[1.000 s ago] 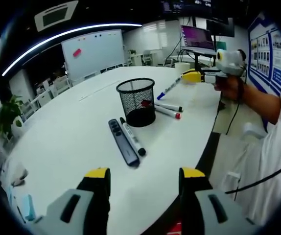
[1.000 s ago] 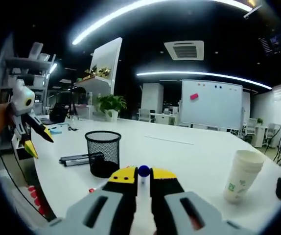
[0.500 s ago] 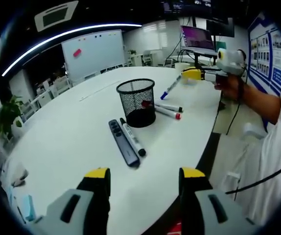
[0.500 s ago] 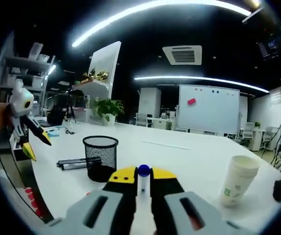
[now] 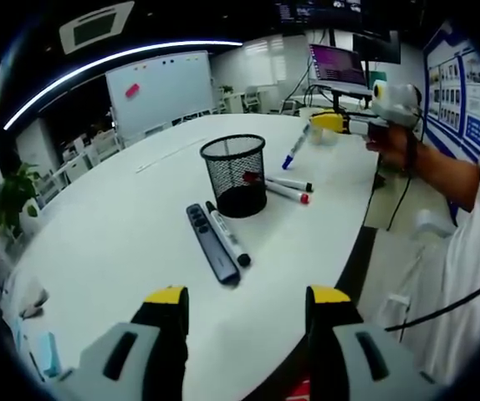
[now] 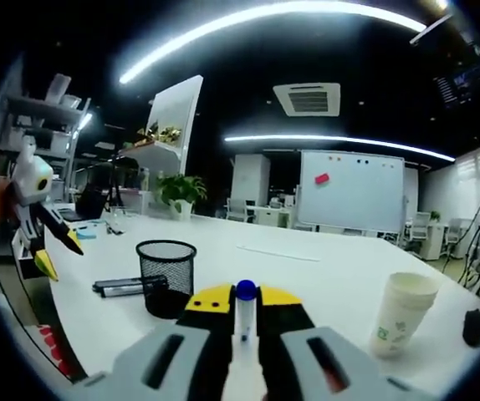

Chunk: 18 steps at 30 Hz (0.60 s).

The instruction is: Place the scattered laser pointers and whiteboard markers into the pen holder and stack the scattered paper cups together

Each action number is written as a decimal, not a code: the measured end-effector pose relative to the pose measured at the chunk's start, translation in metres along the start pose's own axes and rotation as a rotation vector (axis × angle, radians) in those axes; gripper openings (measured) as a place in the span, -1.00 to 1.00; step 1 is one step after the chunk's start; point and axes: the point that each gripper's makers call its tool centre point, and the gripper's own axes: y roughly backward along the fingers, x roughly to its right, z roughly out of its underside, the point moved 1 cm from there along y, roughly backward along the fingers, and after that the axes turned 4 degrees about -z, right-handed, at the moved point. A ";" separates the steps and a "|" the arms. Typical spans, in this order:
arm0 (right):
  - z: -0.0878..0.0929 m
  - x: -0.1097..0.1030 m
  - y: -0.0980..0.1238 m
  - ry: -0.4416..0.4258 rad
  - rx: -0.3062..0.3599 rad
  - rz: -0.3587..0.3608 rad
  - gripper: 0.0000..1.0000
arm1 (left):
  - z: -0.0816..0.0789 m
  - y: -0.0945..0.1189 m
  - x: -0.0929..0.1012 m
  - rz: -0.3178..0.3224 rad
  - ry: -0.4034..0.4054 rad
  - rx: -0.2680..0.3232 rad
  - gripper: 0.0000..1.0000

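Right gripper [image 6: 246,302] pinching blue-capped white whiteboard marker [image 6: 244,311] | black wire-mesh pen holder [image 6: 165,276] at 10 o'clock on white counter [image 6: 324,280] | left gripper [image 5: 244,302] spread, idle | advice: centre tip over rim (marker near-upright) before releasing.

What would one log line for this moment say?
right tool: shut on blue-capped whiteboard marker | left tool: open, idle | black mesh pen holder: upright on white table
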 end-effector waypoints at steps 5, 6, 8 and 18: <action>-0.003 0.003 0.001 -0.001 0.008 0.010 -0.78 | 0.000 0.000 0.001 0.002 -0.002 -0.001 0.13; -0.004 0.004 0.001 -0.001 0.011 0.013 -0.78 | 0.000 0.000 0.001 0.001 -0.003 0.000 0.13; -0.005 0.004 0.001 -0.002 0.013 0.015 -0.78 | -0.001 0.000 0.001 0.001 -0.002 0.000 0.13; -0.008 0.004 0.002 -0.003 0.025 0.022 -0.78 | -0.001 0.001 0.000 0.000 -0.002 0.001 0.13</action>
